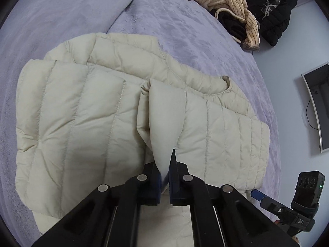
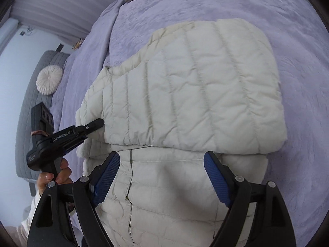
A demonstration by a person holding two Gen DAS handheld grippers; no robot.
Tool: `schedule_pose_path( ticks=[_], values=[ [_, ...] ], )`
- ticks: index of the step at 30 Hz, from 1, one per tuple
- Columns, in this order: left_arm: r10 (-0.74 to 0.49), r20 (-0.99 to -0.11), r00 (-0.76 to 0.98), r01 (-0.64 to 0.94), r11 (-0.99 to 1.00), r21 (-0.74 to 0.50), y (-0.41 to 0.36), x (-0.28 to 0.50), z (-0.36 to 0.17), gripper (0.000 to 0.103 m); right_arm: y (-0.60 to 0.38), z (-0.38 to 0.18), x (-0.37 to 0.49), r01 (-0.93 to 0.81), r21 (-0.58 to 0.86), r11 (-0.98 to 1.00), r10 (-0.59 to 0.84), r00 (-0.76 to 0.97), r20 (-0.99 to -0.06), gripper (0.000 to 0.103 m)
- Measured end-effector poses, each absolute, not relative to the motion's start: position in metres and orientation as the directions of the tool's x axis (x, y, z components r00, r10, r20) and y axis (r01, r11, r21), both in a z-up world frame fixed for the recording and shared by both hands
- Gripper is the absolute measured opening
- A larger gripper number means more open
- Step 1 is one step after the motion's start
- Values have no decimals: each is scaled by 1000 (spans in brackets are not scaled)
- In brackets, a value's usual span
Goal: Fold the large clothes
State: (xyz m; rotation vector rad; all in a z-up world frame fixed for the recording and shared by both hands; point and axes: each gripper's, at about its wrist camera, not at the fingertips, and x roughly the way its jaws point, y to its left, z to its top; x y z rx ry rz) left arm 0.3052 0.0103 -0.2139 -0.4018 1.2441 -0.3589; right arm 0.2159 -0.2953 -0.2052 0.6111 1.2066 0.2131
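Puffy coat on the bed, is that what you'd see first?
Yes, the big cream puffy coat fills the middle of the purple bed cover, partly folded over itself. The left claw is pinching a fold of it, while the right claw hangs open above it. A striped tan garment and black clothes lie heaped at the bed's far edge.

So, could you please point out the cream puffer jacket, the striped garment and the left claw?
cream puffer jacket [image 2: 195, 86]: right wrist view, folded quilted panel.
striped garment [image 1: 222, 2]: left wrist view, crumpled middle.
left claw [image 1: 164, 177]: left wrist view, between fingertips, pinching jacket.
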Motion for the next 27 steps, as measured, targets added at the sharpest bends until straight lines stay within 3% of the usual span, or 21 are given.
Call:
schedule_pose_path(
  ticks=[7, 14, 17, 19, 24, 27],
  values=[
    [-405, -861, 308, -37, 899, -436, 55, 290, -221, 6, -338, -209, 213, 264, 590, 763, 444, 451, -775, 86],
    [-361, -881, 306, -7, 924, -381, 42, 284, -222, 6, -366, -199, 240, 285, 629, 724, 424, 535, -731, 84],
    [-344, -890, 298, 14, 934, -356, 30, 282, -223, 6, -362, -199, 262, 257, 607, 752, 418, 527, -740, 62],
    [-321, -899, 297, 24, 944, -329, 24, 281, -224, 6, -357, -208, 276, 258, 566, 783, 399, 489, -775, 40],
    [-300, -902, 311, 14, 950, -312, 31, 282, -224, 7, -363, -247, 286, 311, 467, 828, 339, 386, -858, 19],
    [-285, -906, 312, 19, 956, -294, 37, 285, -225, 7, -370, -256, 282, 325, 472, 820, 340, 388, -857, 18]
  ],
)
